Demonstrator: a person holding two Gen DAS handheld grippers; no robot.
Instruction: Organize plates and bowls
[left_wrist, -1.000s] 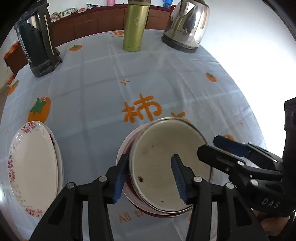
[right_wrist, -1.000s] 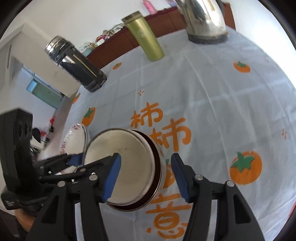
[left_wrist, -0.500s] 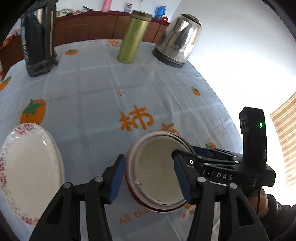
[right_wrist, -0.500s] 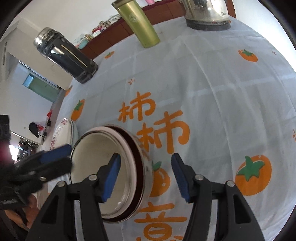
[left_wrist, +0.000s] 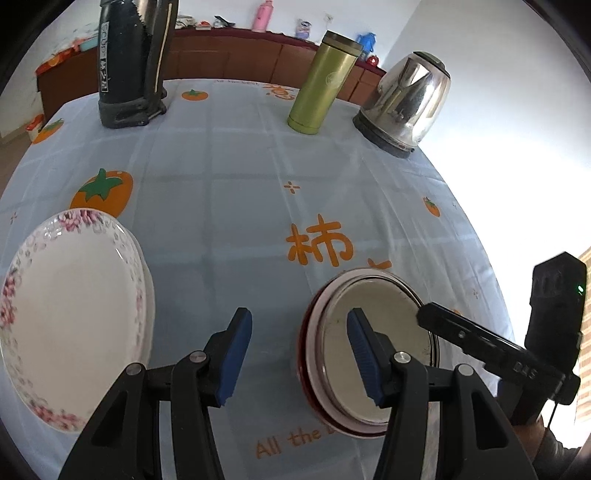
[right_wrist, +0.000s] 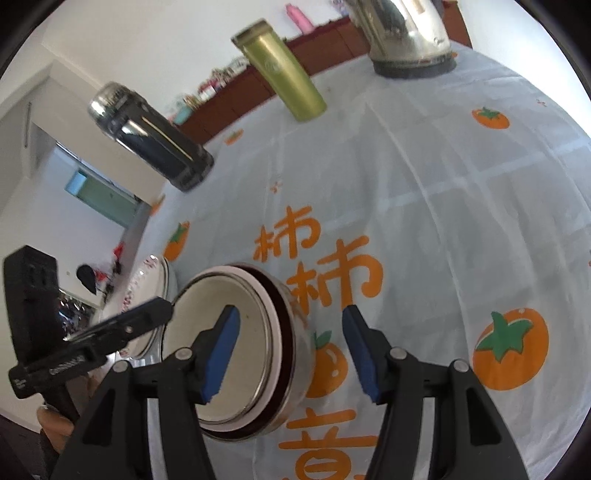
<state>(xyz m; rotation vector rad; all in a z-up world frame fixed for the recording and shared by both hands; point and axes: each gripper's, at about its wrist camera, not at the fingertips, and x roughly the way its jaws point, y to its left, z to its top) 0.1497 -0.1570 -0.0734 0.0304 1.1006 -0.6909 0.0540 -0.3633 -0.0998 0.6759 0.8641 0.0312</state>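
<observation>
Steel-lined bowls (left_wrist: 373, 354), nested on the persimmon-print tablecloth (left_wrist: 229, 177), sit under the wide-open, empty right gripper (right_wrist: 290, 354), whose jaws straddle the near rim. Left gripper (left_wrist: 299, 354), also spread wide and empty, hovers beside the bowls, floral plates (left_wrist: 70, 314) off its left.

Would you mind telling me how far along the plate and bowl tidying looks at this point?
Done, apparently: the bowls sit nested as one stack, and the floral plates are stacked on the tablecloth. In hand: nothing; the left gripper and right gripper are both open, each with one finger over the bowls. Left: possibly bringing the two stacks together, though that is a guess.
</observation>
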